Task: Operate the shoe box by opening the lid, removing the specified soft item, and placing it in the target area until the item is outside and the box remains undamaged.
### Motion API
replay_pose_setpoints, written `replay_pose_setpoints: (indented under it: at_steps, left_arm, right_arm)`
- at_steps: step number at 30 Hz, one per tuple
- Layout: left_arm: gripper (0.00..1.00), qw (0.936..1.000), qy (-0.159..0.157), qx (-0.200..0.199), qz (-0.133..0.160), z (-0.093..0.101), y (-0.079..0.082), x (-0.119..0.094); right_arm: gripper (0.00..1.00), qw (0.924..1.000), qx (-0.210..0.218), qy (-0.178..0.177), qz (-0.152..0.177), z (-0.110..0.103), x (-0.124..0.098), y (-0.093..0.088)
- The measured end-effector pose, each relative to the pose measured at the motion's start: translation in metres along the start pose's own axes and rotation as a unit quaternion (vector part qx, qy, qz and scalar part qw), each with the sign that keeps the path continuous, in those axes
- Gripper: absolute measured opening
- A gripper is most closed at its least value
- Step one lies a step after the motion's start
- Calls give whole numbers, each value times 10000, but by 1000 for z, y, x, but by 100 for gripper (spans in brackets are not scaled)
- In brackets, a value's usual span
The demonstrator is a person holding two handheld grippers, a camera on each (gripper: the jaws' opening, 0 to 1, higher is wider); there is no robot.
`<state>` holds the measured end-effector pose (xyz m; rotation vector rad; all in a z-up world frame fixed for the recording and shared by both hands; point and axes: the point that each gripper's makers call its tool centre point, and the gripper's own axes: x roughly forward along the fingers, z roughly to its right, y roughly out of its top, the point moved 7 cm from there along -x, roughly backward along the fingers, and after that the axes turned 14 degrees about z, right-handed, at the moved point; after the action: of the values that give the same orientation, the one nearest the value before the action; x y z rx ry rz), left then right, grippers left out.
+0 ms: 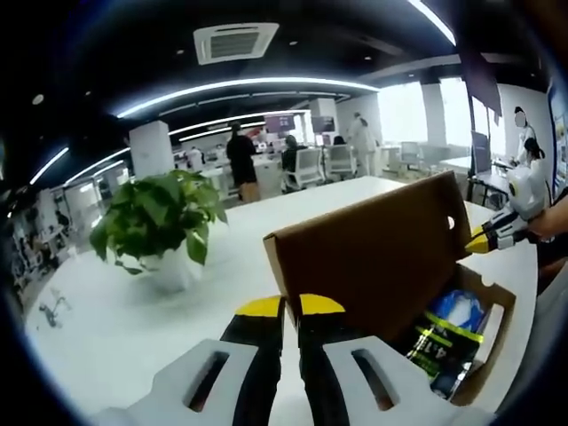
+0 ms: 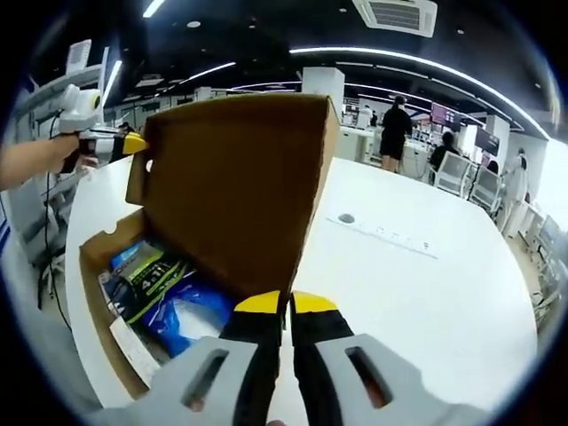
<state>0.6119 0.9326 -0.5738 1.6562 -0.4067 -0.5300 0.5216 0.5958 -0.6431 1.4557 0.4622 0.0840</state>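
the brown cardboard shoe box [image 1: 461,337] stands on the white table [image 1: 133,319] with its brown cardboard lid [image 1: 373,253] raised upright. in the left gripper view, the left gripper [image 1: 291,306] has its yellow-tipped black jaws pressed together, just in front of the outer face of the lid; whether they touch the cardboard cannot be told. the right gripper [image 1: 479,240] comes in from the right and meets the lid's far corner at its edge.

in the right gripper view, the right gripper [image 2: 286,303] also has its jaws closed together, at the lower edge of the lid [image 2: 235,191]. the left gripper [image 2: 133,144] sits at the lid's upper left corner. inside the box [image 2: 98,257], below and left of the jaws, lies a soft blue plastic-wrapped item [image 2: 191,315] beside a black and green packet [image 2: 151,280].

a green potted plant in a white pot [image 1: 160,226] stands on the table left of the box.
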Motion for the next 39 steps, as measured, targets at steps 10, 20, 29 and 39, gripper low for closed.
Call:
replay_pose_setpoints:
  at_steps: [10,20,29,39]
  left_arm:
    - [3,9998,104,14,-149,0,-5,3]
    - [5,9981,285,-237,-498,5,-28,-10]
    - [0,9960,296,-413,-736,15,-49,-18]
    - [0,9945,350,-587,-794,11,-55,-11]
  right_arm:
    - [0,9999,123,-43,3,3,2,1]
    - [0,9999,97,-18,-35,3,5,2]
    - [1,9999,69,12,-84,6,11,4]
    - [1,9998,38,83,-179,10,18,4]
